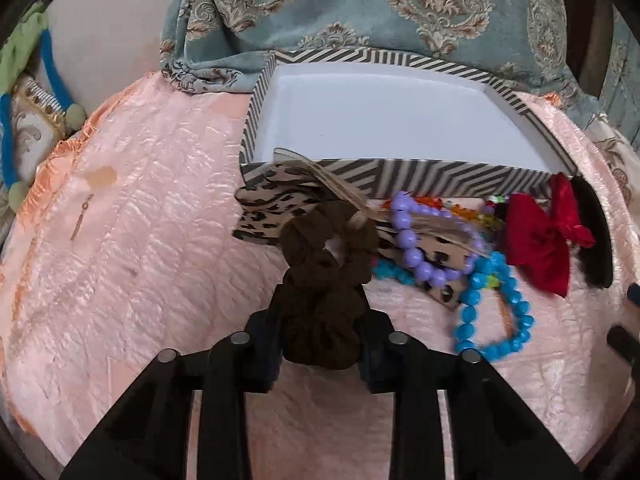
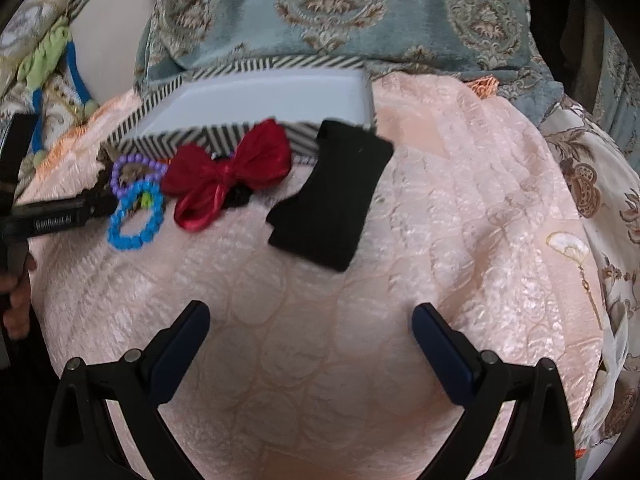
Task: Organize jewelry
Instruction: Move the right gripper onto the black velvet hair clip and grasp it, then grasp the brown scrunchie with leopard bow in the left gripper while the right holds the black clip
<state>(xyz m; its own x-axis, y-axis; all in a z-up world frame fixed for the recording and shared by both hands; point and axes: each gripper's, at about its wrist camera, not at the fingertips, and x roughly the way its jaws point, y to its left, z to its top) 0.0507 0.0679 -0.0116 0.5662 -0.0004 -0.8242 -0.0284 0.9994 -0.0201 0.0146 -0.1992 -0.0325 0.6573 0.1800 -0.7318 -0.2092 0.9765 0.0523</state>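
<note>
Pink quilt (image 2: 320,360) bare before right hand-held gripper (image 2: 311,322)

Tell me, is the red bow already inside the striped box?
No, the red bow lies on the pink cover in front of the striped box, outside its wall.

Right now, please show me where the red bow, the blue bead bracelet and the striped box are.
red bow (image 2: 230,168), right wrist view, on its centre knot.
blue bead bracelet (image 1: 522,304), left wrist view, on its right-hand beads.
striped box (image 1: 420,178), left wrist view, on its near striped wall.
</note>
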